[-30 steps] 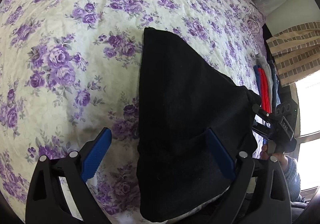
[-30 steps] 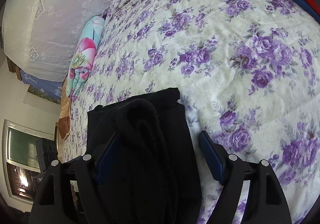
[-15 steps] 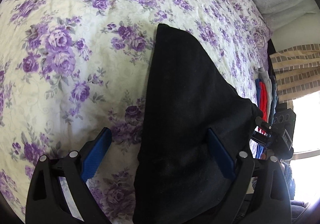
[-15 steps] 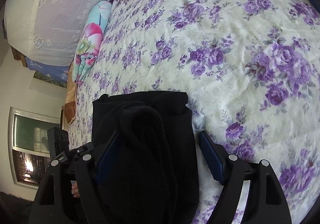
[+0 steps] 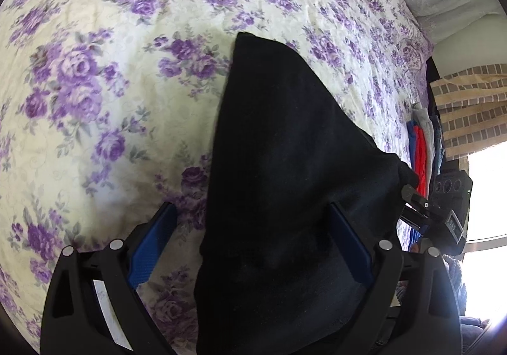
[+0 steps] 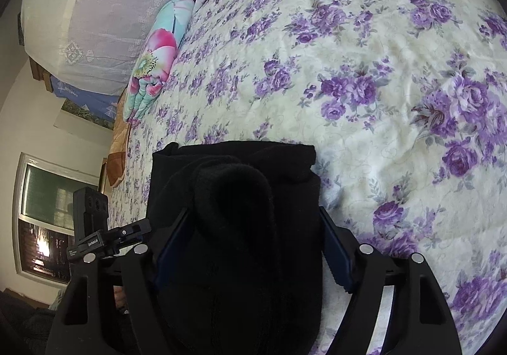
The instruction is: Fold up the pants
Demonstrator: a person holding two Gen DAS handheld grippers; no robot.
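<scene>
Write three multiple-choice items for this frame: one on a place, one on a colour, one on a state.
1. Where do the black pants lie?
A. On the floral bedspread
B. On a wooden floor
C. Over a chair back

2. What colour are the flowers on the bedspread?
A. Red
B. Purple
C. Yellow

3. How does the left gripper stand?
A. Fingers pinched together on bare sheet
B. Fingers wide apart, one over the bedspread, one over the pants
C. Clamped on a pillow

Key: 1 A, since printed bedding surrounds the dark cloth in both wrist views. 2 B, since every rose cluster on the cream cloth is purple. 3 B, since the left wrist view shows one blue-padded finger over the bedspread and the other against the pants, far apart.
</scene>
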